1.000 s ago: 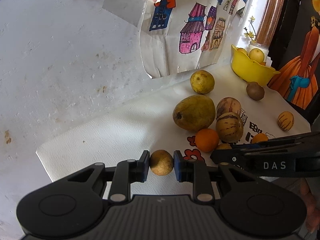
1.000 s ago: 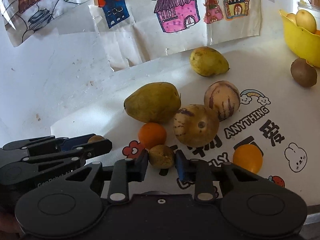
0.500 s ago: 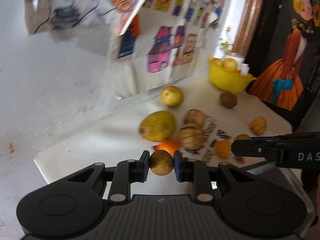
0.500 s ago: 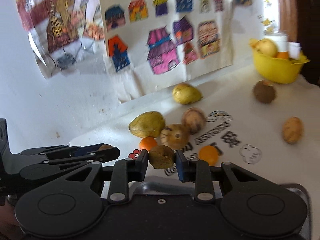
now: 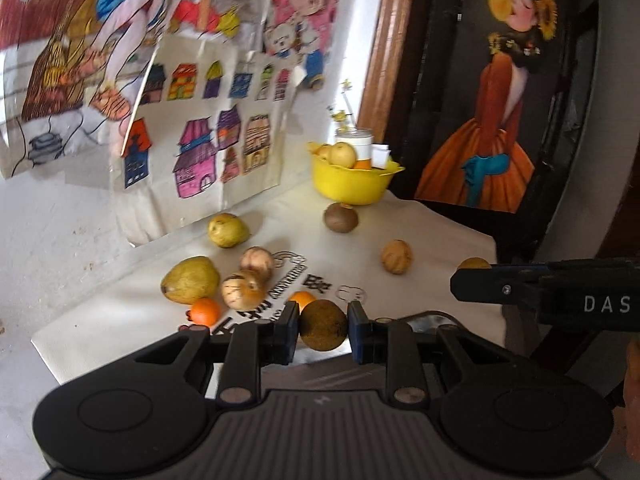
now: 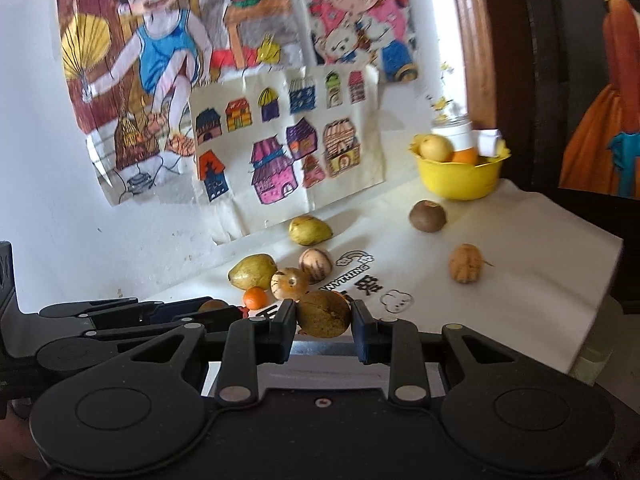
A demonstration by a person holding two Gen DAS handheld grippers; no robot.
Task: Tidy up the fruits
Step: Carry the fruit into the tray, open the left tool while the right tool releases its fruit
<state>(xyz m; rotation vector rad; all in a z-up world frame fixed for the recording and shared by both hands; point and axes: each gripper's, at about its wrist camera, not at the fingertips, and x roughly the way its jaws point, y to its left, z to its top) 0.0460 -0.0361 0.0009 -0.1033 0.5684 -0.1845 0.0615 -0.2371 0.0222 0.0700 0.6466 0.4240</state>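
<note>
My left gripper (image 5: 323, 330) is shut on a small round brown fruit (image 5: 323, 329), held above the near edge of the white cloth (image 5: 432, 236). My right gripper (image 6: 323, 319) is shut on a similar brown-green fruit (image 6: 322, 319), lifted beside it. On the cloth lie a large yellow-green mango (image 5: 190, 285), a smaller mango (image 5: 227, 230), two striped melons (image 5: 242, 289), two oranges (image 5: 205, 312), a brown kiwi-like fruit (image 5: 340, 217) and a tan striped fruit (image 5: 396, 257). A yellow bowl (image 5: 350, 180) at the back right holds a pear and an orange.
Children's drawings (image 6: 280, 152) hang on the white wall behind the cloth. A dark framed painting of a figure in an orange dress (image 5: 488, 132) stands to the right. A white jar (image 5: 356, 140) sits behind the bowl. The table drops off along the cloth's right side (image 6: 592, 300).
Both grippers have risen and pulled back from the cloth, each carrying its fruit. The fruit pile now looks smaller and lower, and the bowl and painting have come further into view.
</note>
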